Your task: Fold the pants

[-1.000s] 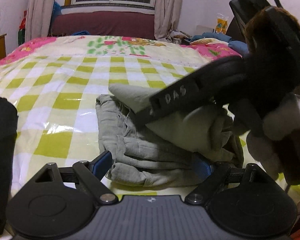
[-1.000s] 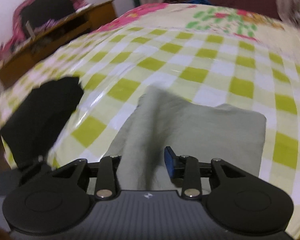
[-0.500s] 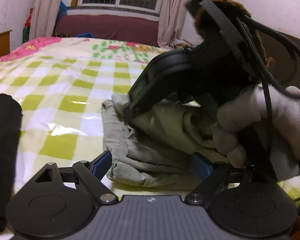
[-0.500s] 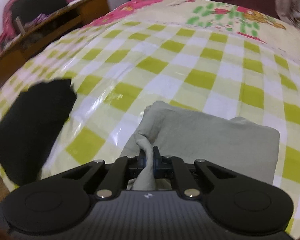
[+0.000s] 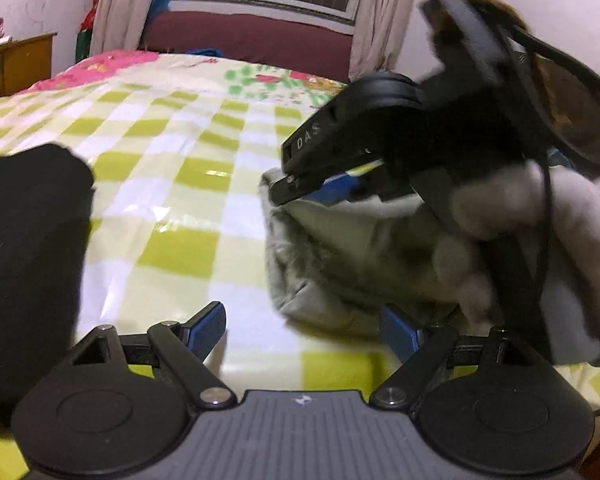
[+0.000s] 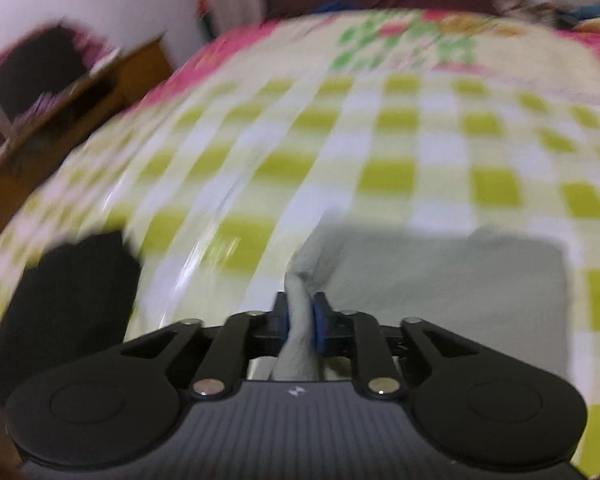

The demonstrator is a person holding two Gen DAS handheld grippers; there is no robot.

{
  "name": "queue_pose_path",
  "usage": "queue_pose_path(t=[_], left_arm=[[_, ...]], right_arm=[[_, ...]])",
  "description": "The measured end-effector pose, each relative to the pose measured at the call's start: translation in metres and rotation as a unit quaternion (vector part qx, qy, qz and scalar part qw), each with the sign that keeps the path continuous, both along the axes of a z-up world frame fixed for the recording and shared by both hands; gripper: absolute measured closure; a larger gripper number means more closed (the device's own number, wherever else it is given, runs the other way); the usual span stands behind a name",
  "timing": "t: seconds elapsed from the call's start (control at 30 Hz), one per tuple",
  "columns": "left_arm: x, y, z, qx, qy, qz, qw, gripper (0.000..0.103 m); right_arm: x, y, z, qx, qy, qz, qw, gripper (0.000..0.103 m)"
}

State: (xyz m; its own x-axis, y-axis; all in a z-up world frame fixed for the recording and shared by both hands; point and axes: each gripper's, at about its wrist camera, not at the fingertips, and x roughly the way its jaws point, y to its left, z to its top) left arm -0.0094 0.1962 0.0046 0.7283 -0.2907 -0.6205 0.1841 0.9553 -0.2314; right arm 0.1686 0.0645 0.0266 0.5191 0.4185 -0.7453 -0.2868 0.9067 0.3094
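Pants [image 5: 340, 264]: grey-green, already a compact bundle on the bed [image 5: 188, 168], over the checked plastic cover.

Right hand-held gripper [image 6: 300, 320]: pressed together on a raised ridge of cloth at the bundle's left edge. The flat folded panel spreads ahead and to its right, long axis running crosswise. Right hand is clearly nearer; it alone has hold.

Left hand-held gripper [image 5: 304, 324]: fingers spread, holding nothing, low on the bed. Bundle lies ahead and right of it, just off the right finger.

Black folded garment [image 5: 24, 264] well left of the pants, apart. Wooden cabinet [image 6: 80, 108] off the bed's left. Nothing blocks the pants; right view is blurred.
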Motion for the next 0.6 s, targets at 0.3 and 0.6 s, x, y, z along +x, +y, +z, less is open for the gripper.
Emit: queue_pose_path(t=[0.3,0.6], left_arm=[[-0.004,0.011,0.018,-0.021,-0.027,0.008,0.9994,0.007],[0.06,-0.038,0.018,0.055,-0.062,-0.063,0.9946,0.005]], right_arm=[[-0.035,-0.073,0.031,0.037,-0.025,-0.036,0.998,0.066],[-0.042,-0.166,-0.01,0.002,0.011,-0.134,0.991,0.06]])
